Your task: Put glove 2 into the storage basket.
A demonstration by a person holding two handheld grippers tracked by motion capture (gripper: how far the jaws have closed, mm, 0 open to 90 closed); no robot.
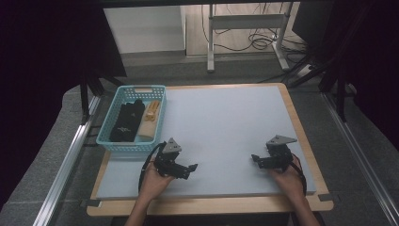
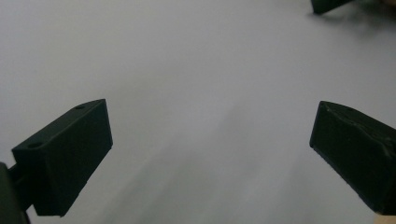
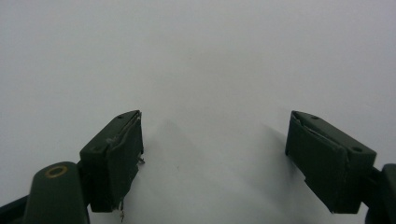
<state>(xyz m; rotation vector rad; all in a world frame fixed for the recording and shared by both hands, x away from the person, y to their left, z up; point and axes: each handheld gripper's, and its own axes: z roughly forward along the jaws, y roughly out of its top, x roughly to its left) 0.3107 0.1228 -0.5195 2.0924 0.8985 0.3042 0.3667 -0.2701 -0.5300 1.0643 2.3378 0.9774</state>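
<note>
While both gripper views show bare mat, the high view reveals a basket.

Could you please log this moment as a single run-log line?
left gripper: open, empty, on mat | right gripper: open, empty, on mat | basket: far left, holds black and tan items | mat

A: anyone spot readable text anywhere?

B: nope. There's a small white mark on the black item in the basket, too tiny to read.
</note>
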